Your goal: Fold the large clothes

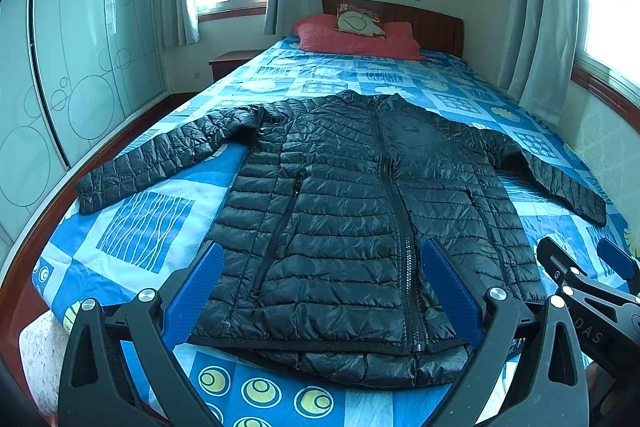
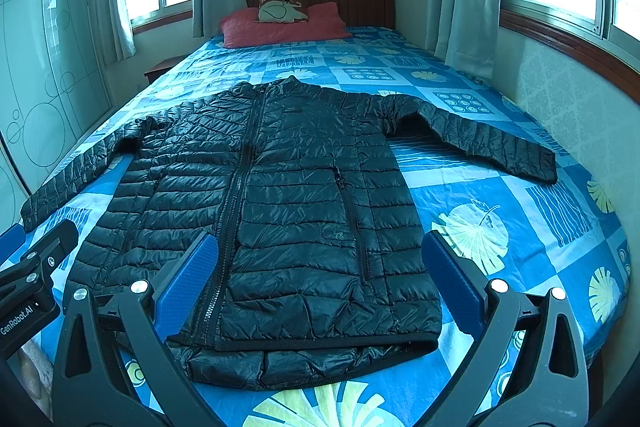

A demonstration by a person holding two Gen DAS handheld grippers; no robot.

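nearest the lens in the left wrist view, the left gripper (image 1: 320, 291) fills the bottom of the frame, its two blue textured fingers (image 1: 191, 301) spread wide and holding nothing. between and beyond them lies the black quilted puffer jacket (image 1: 352, 211), zipped shut, front side up, in the centre of the frame. its hem sits at the lower centre and its collar points toward the upper centre. it is spread flat on the bed with a blue patchwork cover (image 1: 144, 227), probably so that sleeves and sides can be folded inward cleanly. both sleeves reach outward, one to the left edge of the frame, one to the right. judging by this layout, no fold has been made yet.

the right wrist view shows the right gripper (image 2: 320, 287) at the bottom of its frame, fingers likewise spread apart and empty, hovering near the hem. both grippers seem to be poised at the foot of the bed for a first grasp.

the left view alone shows the whole cuff of the sleeve (image 1: 100, 191) at frame left and a strip of the wooden bed frame beside it. the right view alone shows the other sleeve's cuff (image 2: 536, 167) fully, lying at frame right near the patterned wall. each view catches the other gripper at its side edge. a red pillow (image 1: 356, 41) rests at the headboard, upper centre.
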